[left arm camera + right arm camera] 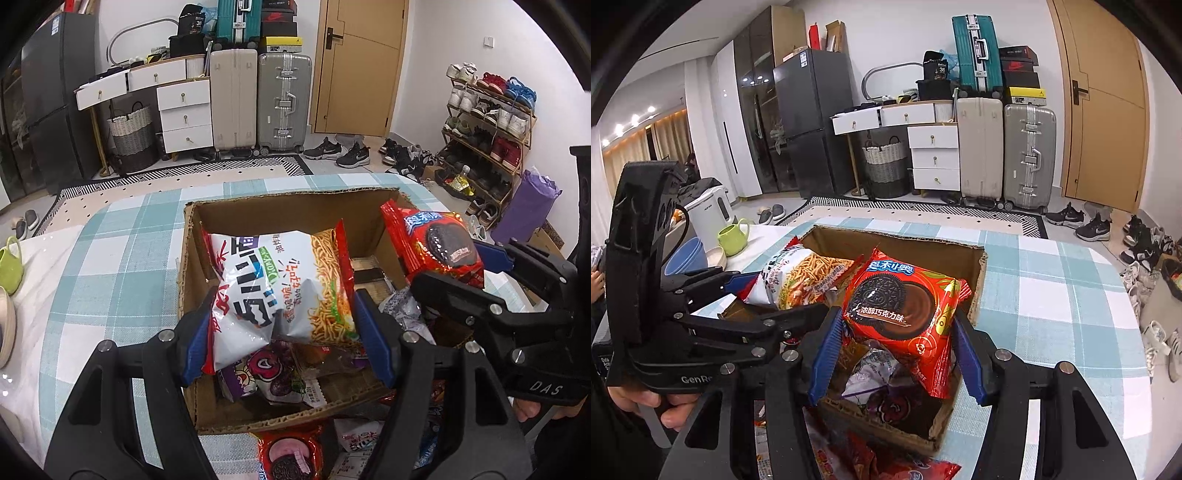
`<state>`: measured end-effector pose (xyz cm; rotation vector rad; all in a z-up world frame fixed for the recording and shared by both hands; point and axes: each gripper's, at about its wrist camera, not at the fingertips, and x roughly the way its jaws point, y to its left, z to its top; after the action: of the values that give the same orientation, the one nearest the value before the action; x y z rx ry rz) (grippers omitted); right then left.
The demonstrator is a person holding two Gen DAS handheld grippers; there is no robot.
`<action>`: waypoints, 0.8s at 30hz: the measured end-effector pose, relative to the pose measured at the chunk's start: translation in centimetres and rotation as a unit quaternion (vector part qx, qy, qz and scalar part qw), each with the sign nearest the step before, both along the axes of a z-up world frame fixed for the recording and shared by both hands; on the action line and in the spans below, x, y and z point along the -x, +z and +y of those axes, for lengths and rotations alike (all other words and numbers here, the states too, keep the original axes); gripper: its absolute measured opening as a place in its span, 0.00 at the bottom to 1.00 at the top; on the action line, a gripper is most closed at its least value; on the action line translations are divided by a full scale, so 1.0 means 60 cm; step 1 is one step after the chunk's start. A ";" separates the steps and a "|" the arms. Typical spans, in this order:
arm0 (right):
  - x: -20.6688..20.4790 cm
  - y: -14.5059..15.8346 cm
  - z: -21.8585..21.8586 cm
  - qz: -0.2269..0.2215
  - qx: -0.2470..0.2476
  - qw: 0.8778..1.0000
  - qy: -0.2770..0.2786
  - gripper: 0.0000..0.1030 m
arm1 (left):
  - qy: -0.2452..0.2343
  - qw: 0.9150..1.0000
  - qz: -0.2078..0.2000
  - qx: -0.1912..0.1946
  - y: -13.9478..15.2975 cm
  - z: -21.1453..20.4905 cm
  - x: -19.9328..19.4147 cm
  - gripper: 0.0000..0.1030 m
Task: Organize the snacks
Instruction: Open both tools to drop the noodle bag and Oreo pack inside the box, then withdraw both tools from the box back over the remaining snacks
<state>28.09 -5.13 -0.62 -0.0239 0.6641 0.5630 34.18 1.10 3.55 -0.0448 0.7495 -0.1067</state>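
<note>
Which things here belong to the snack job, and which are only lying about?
For the job: noodle bag in left gripper; cookie pack in right gripper; cardboard box.

Lying about: green mug, suitcases, shoe rack.

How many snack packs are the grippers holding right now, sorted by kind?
Noodle snack bags: 1, in the left hand-held gripper
Cookie packs: 1, in the right hand-held gripper
Total: 2, both over the cardboard box

A table in a teal-and-white checked cloth (1052, 288) carries an open cardboard box (979, 273) near its middle. At its left edge stand a green mug (733, 236) and perhaps stacked blue bowls (685, 256); loose snack packets (291, 454) lie at the near edge.
</note>
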 end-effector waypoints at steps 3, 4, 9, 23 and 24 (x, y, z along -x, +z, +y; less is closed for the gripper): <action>-0.003 -0.004 0.003 -0.003 0.002 1.000 0.004 0.58 | -0.002 1.000 -0.001 -0.010 -0.004 -0.003 -0.005 0.66; -0.002 -0.004 0.004 -0.005 0.001 1.000 0.006 0.61 | -0.004 1.000 0.000 -0.013 -0.004 -0.006 -0.006 0.66; 0.014 0.003 0.001 -0.020 0.006 1.000 0.001 0.64 | -0.006 1.000 0.006 -0.007 -0.006 -0.006 -0.003 0.71; 0.100 0.023 -0.079 -0.005 0.001 0.999 -0.049 1.00 | 0.013 1.000 -0.010 -0.011 0.034 0.003 0.126 0.99; 0.107 0.024 -0.082 -0.003 0.002 0.999 -0.049 1.00 | 0.014 1.000 -0.010 -0.010 0.036 0.004 0.137 0.99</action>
<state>21.68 -10.05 0.80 0.0030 0.6565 0.4671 25.95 1.34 5.68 -0.0344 0.7305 -0.0724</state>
